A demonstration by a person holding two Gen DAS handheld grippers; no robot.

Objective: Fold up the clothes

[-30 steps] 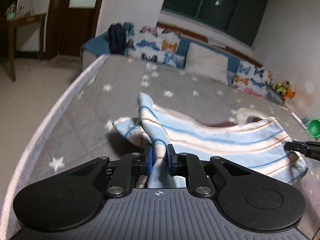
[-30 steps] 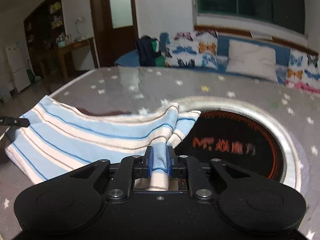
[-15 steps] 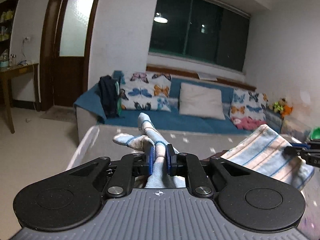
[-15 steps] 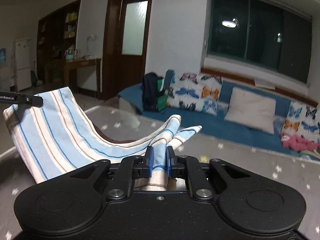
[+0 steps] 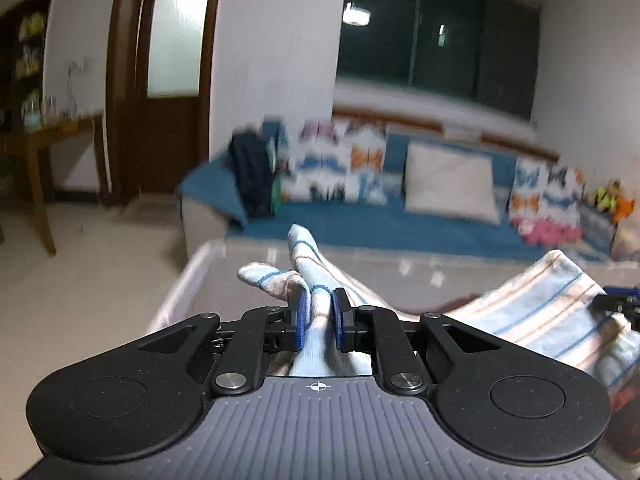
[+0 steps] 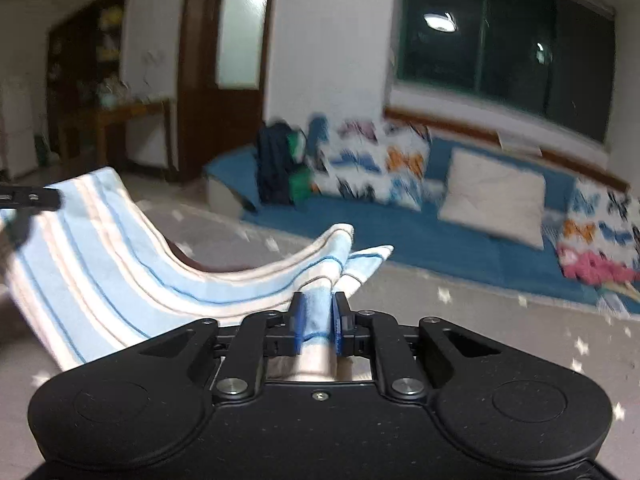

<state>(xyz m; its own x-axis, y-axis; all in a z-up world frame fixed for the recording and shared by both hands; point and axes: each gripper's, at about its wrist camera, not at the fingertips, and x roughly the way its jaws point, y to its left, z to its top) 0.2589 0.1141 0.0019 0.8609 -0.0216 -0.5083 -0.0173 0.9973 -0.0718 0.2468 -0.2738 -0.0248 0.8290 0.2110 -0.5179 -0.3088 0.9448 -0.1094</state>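
Note:
A light-blue and cream striped garment hangs in the air between my two grippers, sagging in the middle above the grey star-patterned table. My left gripper is shut on one bunched corner of it. My right gripper is shut on the other corner; the cloth sweeps away to the left there. The right gripper's tip shows at the right edge of the left wrist view, and the left gripper's tip at the left edge of the right wrist view.
A blue sofa with butterfly cushions, a white pillow and a dark backpack stands beyond the table's far edge. A brown door and a wooden side table are at the left.
Both grippers have lifted the garment off the table and tilted up to face the room. The cloth now hangs slack between them instead of lying flat.

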